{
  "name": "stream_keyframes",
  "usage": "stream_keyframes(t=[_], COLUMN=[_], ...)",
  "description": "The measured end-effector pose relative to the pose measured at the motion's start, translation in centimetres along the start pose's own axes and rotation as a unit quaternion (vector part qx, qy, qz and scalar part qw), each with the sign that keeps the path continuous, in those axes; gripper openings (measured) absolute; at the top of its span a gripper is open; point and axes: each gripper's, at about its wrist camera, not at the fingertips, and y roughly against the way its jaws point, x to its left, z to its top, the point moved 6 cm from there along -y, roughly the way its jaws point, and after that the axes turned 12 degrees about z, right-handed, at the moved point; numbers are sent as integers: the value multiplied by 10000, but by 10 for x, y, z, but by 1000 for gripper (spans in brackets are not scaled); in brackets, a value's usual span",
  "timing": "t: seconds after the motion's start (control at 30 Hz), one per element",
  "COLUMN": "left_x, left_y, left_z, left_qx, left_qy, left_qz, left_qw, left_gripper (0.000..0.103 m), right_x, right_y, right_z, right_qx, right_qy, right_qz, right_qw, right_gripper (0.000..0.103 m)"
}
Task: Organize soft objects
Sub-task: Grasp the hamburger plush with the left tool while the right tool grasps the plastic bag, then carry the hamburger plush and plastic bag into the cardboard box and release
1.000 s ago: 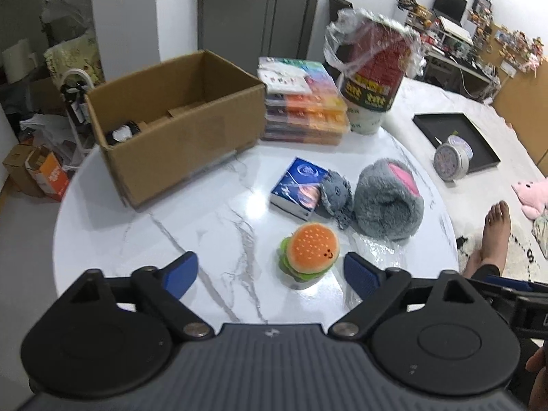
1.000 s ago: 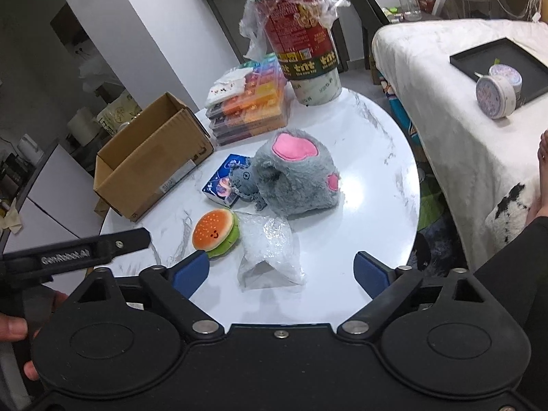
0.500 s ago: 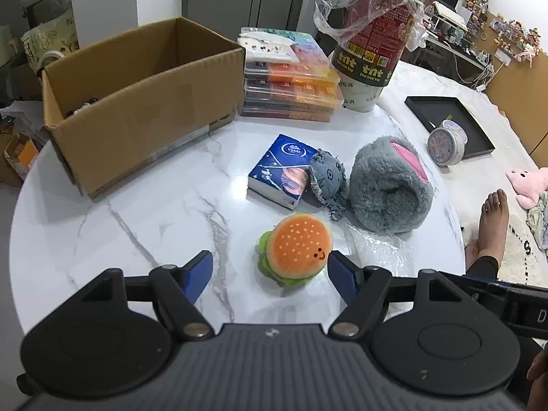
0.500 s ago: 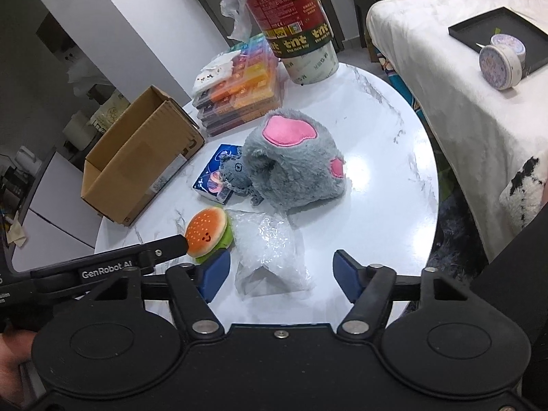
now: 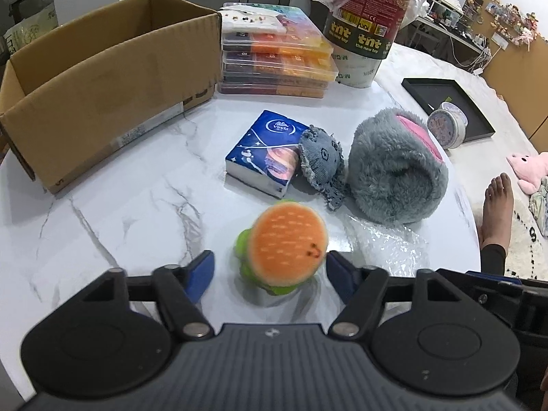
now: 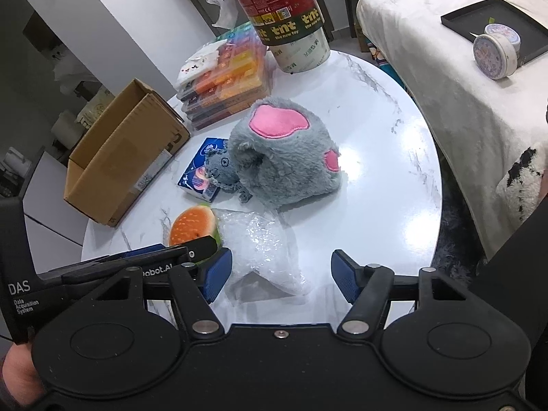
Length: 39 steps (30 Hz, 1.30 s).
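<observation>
While its jaws have just been closing, the left gripper straddles the burger plush, fingers not yet touching. The right gripper stands released around the clear plastic bag on the desk.

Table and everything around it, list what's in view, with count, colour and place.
box: one, brown cardboard, open, table's far left
cases: a stack, multicoloured, beside box
tub: one, red and green, bagged, far edge
tissues: one, blue, table centre
denim toy: one, grey-blue, between tissues and slipper
slipper: one, grey and pink, right of centre
burger: one, orange and green, between left claw's fingers
bag: one, clear, between right claw's fingers
tray: one, black, on bed
tin: one, pale, on tray
foot: one, bare, right of table
left claw: open, closing in
right claw: open
</observation>
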Motion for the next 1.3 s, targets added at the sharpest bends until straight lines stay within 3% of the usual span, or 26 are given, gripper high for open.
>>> stream_keyframes(t=[0.1,0.17,0.27,0.43,0.7,0.77,0.8,1.0,1.3], left_x=[0,2,8,22,44,48,51,63,77], left_y=[-1,0,3,11,24,28,30,43,68], left_z=[0,1,1,4,6,7,7,9,19], left_qx=[-38,-41,-70,-109,-195,-226,-237,-325,-577], left_qy=[19,79,141,233,352,379,395,478,562], left_qz=[-25,-43,-1,70,215,246,254,294,354], left_qw=[10000,10000,9999,9996,9990,9987,9986,9979,9961], left_gripper=[42,39,37,37,37,37,37,37,37], right_x=[1,2,4,10,11,12,14,28,59], right_y=[-3,-6,-10,-19,-28,-31,-32,-28,-14], right_z=[1,1,1,2,1,1,1,4,19], right_qx=[26,47,83,125,222,294,322,298,78], right_qy=[22,37,39,129,173,196,193,315,568], right_qz=[-46,-46,-62,-157,-310,-283,-217,-201,-57], right_qw=[10000,10000,9999,9997,9991,9990,9991,9989,9983], right_gripper=[64,64,66,77,76,59,39,31,30])
